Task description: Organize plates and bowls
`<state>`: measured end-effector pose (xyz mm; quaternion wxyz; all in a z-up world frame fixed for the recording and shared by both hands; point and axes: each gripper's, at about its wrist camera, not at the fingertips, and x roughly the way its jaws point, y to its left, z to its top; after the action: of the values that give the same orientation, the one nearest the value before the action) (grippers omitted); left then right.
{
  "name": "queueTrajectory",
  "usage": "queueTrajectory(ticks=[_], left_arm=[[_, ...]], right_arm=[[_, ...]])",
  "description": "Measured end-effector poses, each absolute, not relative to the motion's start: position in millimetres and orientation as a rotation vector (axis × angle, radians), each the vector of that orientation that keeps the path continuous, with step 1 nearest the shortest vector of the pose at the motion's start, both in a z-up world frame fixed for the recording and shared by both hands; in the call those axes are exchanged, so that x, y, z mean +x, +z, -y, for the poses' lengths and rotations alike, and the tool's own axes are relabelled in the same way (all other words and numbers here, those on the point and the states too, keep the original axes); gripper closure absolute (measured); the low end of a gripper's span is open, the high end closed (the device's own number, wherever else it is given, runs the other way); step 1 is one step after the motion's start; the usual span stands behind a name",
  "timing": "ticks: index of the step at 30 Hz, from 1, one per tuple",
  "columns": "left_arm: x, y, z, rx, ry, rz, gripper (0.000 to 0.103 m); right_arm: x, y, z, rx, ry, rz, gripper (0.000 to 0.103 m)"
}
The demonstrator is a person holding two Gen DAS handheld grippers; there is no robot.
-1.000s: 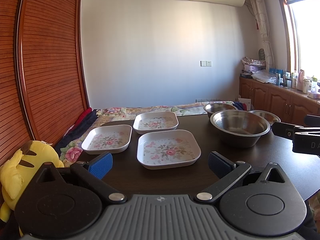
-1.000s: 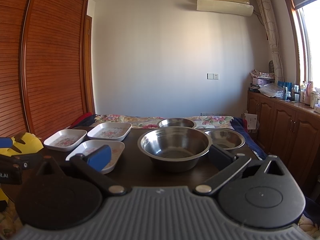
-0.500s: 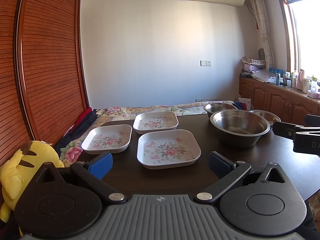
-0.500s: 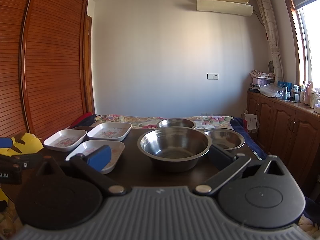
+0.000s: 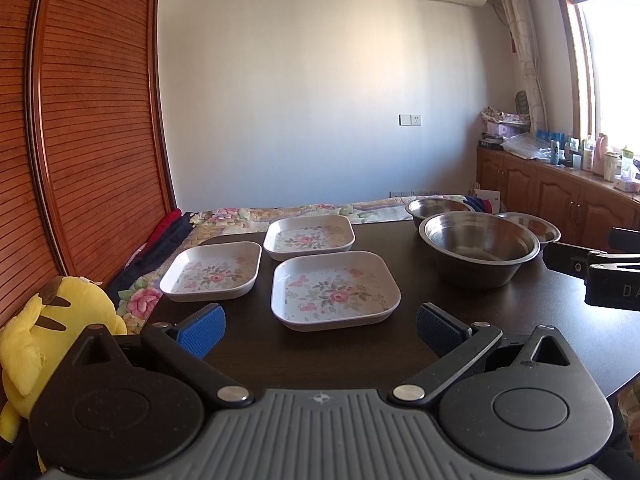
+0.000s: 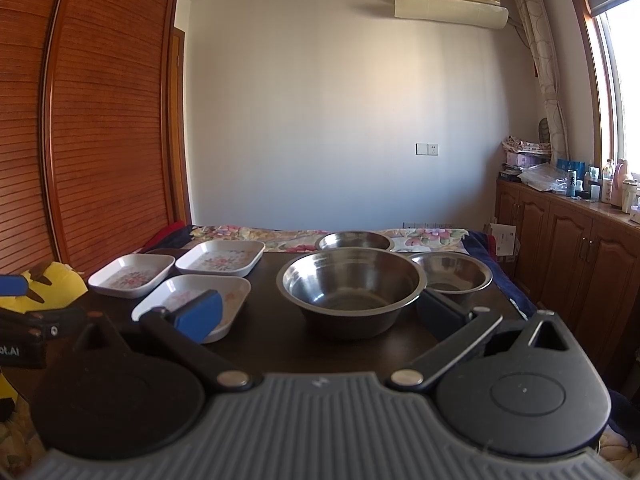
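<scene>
On the dark worktop (image 5: pixel 460 320) the three square floral plates sit to the left and the three steel bowls to the right, all apart from one another or nearly so. The left plate (image 5: pixel 212 270) lies nearest the worktop's left edge; the far plate (image 5: pixel 309 237) is behind it, and the near plate (image 5: pixel 335 289) is just ahead of the left hand-held gripper (image 5: pixel 320 326), whose jaws stand wide apart and empty. These plates look like melamine: probably light, stiff, a little slick, and not very fragile. Their raised, outward-sloping rims are the likely place to pinch, one pad inside the wall and one outside; they seem alike in shape and should nest.

To the right, the big bowl (image 6: pixel 352 290) stands directly before the right hand-held gripper (image 6: pixel 320 312), also spread wide and holding nothing. The far bowl (image 6: pixel 354 241) sits behind it and the small bowl (image 6: pixel 450 276) beside it on the right. Thin steel like this is likely light but smooth and slippery, and it would ring or skid if dropped; the rolled lip is the best hold, with the smaller ones going into the big one.

Readable writing is scant: "DA" on the right tool's side as seen from the left wrist, and "ot.AI" on the left tool in the right wrist view. The air conditioner's label is too small to read.
</scene>
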<state>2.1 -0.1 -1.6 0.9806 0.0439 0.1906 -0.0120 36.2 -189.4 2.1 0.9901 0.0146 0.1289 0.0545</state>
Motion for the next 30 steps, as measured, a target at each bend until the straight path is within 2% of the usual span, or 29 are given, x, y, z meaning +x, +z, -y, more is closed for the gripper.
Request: queueTrajectory(ticks=[18,30], left_arm=[[9.6,-3.8,-4.7,0.112,-0.025,-0.436,0.0],[42.3,-1.7,-42.9,0.126,0.027,-0.457,0.0]], right_arm=[[58.3,-10.0,177.9,-0.002,0.14,-0.295,0.0],[90.4,-4.0,146.7,-0.078,0.265,-0.308,0.0]])
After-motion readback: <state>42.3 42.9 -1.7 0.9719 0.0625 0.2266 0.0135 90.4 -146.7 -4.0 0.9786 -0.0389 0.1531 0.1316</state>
